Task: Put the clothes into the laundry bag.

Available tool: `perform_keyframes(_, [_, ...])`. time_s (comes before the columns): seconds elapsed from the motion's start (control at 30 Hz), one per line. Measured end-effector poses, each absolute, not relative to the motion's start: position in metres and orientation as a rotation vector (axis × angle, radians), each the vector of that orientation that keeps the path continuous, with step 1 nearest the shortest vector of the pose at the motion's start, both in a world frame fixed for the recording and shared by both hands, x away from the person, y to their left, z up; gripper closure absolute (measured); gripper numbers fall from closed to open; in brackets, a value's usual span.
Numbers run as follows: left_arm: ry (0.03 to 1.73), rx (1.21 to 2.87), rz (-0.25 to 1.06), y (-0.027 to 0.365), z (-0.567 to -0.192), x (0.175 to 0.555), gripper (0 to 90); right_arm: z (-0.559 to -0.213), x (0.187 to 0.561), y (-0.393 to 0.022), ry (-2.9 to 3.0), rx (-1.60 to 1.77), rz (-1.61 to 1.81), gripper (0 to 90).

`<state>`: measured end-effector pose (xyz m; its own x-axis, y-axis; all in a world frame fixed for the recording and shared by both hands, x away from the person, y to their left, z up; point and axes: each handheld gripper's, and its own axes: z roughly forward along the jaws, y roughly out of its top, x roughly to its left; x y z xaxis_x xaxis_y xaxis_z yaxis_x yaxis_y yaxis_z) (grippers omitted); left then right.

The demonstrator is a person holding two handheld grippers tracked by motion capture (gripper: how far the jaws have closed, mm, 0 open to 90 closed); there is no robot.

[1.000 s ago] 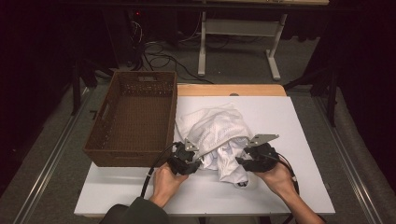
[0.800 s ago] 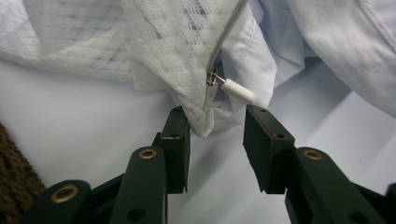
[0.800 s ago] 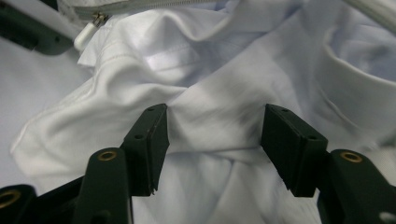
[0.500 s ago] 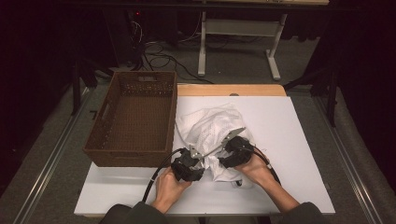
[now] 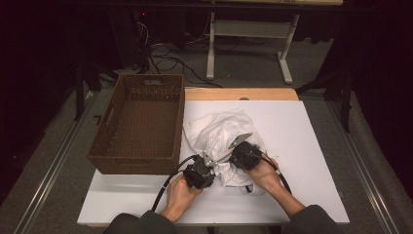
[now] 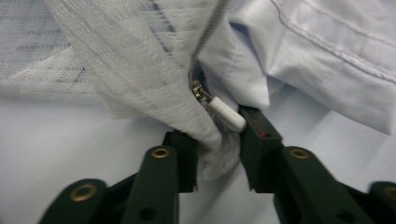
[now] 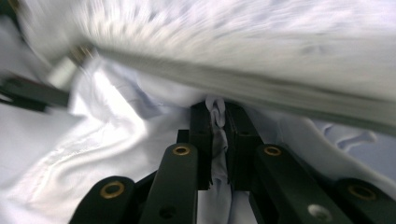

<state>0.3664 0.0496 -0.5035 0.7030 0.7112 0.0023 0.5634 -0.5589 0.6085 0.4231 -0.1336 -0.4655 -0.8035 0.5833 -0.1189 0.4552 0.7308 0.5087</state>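
A white mesh laundry bag (image 5: 219, 129) with pale cloth in it lies crumpled on the white table (image 5: 311, 146). My left gripper (image 5: 213, 163) is at the bag's near edge. Its jaws have just been closing and are shut (image 6: 217, 140) on a bunched corner of the mesh (image 6: 140, 70), right under the white zipper pull (image 6: 226, 114). My right gripper (image 5: 230, 148) is close beside it on the heap. Its jaws have also just closed and now pinch (image 7: 218, 116) a thin fold of white cloth (image 7: 217, 158). A pale blue garment (image 6: 327, 56) lies behind the mesh.
A brown wicker basket (image 5: 139, 124), with nothing in it, stands at the table's left, touching the bag's side. A wooden strip (image 5: 243, 93) runs along the far edge. Bare white tabletop lies to the right and in front of the hands.
My right gripper has moved left across the bag to sit next to the left one, and has closed on a fold of cloth. The left hand has hardly moved.
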Motion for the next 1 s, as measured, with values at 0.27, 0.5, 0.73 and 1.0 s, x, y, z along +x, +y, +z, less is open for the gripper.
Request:
perform_keyframes(0.27, [0.909, 2.318, 0.328, 0.052, -0.493, 0.360, 81.2, -0.439, 0.422, -0.141, 2.554, 0.889, 0.840, 84.8])
perform_keyframes(0.5, [0.891, 2.311, 0.295, 0.059, -0.483, 0.352, 81.7, -0.449, 0.442, -0.132, 2.482, 0.972, 0.761, 85.1])
perform_keyframes(0.73, [0.936, 2.297, 0.251, 0.066, -0.486, 0.358, 81.8, -0.462, 0.452, -0.119, 2.544, 0.937, 0.699, 69.0])
perform_keyframes(1.0, [0.974, 2.285, 0.242, 0.066, -0.490, 0.365, 81.5, -0.433, 0.418, -0.148, 2.583, 0.886, 0.774, 49.5])
